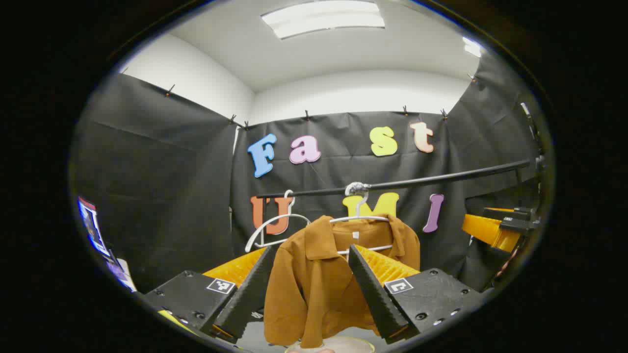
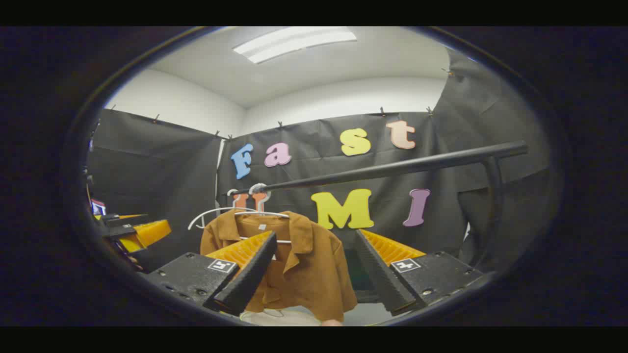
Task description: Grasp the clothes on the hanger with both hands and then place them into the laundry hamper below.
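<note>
In the left gripper view, the left gripper (image 1: 310, 274) has its two fingers spread wide with nothing between them; they frame the brown collared shirt (image 1: 314, 289), apparently short of touching it, though the fisheye makes that gap hard to judge. In the right gripper view, the right gripper (image 2: 314, 272) is likewise wide open and empty, with its left finger overlapping the shirt (image 2: 304, 274) in the picture and its right finger clear of the cloth.

The shirt hangs open-fronted on a white hanger (image 1: 360, 219), whose hook sits on a black horizontal rail (image 1: 441, 177). A second white hanger (image 1: 267, 228), bare, hangs on the same rail just beside it. Below the shirt's hem a pale rounded rim (image 1: 343, 345) shows at the bottom edge, possibly the laundry hamper.

Farther off, the right gripper shows at the right edge of the left gripper view (image 1: 505, 223), and the left gripper at the left edge of the right gripper view (image 2: 130, 228). Behind all hangs the black cloth wall (image 1: 162, 186), under a ceiling light (image 1: 324, 17).
</note>
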Action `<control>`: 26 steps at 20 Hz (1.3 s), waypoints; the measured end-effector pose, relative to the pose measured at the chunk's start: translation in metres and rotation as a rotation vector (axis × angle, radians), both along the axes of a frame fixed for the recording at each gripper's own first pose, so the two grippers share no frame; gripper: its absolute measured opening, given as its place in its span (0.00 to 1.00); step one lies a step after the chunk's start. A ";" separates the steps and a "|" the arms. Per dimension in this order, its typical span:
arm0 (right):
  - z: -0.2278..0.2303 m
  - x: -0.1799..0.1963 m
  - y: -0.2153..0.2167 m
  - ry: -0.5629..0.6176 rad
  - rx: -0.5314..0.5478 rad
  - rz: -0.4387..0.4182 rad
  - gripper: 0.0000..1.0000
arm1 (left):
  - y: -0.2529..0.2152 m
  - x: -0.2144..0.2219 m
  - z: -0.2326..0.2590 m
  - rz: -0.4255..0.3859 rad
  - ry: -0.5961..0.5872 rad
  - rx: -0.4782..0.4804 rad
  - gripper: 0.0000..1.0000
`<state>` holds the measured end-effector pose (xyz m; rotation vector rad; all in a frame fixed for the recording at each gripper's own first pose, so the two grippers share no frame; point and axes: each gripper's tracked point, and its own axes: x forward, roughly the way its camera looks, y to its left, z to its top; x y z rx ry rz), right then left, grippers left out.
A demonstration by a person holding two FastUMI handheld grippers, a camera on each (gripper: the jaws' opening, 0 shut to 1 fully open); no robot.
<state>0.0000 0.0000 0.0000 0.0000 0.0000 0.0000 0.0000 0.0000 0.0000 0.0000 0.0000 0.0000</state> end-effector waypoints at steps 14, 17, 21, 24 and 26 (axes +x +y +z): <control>-0.020 0.022 0.012 0.039 0.059 0.019 0.99 | -0.005 0.020 -0.017 -0.007 0.046 -0.010 1.00; -0.041 0.035 0.018 0.080 0.093 -0.020 0.99 | -0.009 0.036 -0.035 -0.070 0.085 -0.025 1.00; -0.074 0.064 0.026 0.159 0.139 -0.053 0.98 | -0.013 0.061 -0.064 -0.129 0.161 -0.078 0.95; -0.099 0.084 0.031 0.226 0.209 -0.062 0.96 | -0.027 0.081 -0.083 -0.180 0.209 -0.127 1.00; -0.110 0.098 0.036 0.253 0.260 -0.048 0.94 | -0.038 0.093 -0.092 -0.216 0.231 -0.160 0.95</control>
